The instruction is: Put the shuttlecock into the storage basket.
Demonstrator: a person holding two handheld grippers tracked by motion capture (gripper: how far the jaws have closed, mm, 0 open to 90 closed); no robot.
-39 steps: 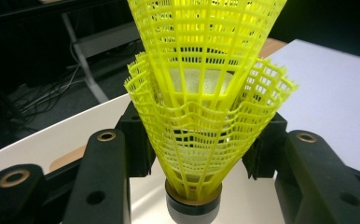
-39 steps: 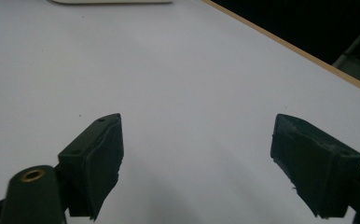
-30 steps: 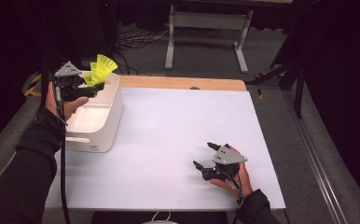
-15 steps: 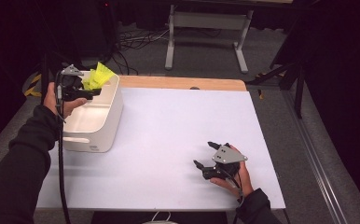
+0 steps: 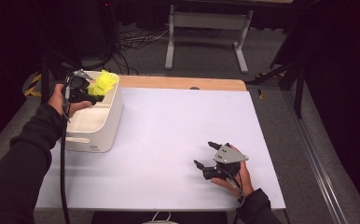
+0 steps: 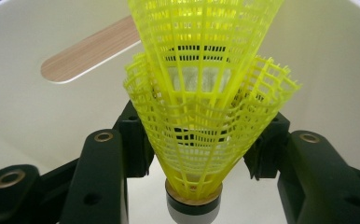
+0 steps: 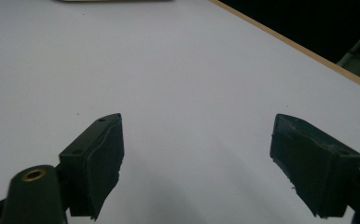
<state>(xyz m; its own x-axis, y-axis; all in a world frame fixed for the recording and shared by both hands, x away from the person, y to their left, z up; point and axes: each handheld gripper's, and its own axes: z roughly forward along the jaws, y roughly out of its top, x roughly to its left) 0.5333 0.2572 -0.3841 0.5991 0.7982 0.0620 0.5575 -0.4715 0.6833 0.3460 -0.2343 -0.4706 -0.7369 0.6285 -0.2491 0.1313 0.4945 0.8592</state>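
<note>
While our right gripper (image 5: 205,155) rests with its jaws spread wide and empty on the white-covered table (image 5: 169,140), well to the right of the white rectangular plastic bin (image 5: 104,122) and nearer to us, our left gripper (image 5: 93,92) hangs over that bin's far end. Its jaws are clamped on the skirt of a yellow plastic mesh shuttlecock (image 6: 201,102), held within the bin's walls. A slot-shaped handle opening (image 6: 92,49) pierces the bin's far wall beyond it.
</note>
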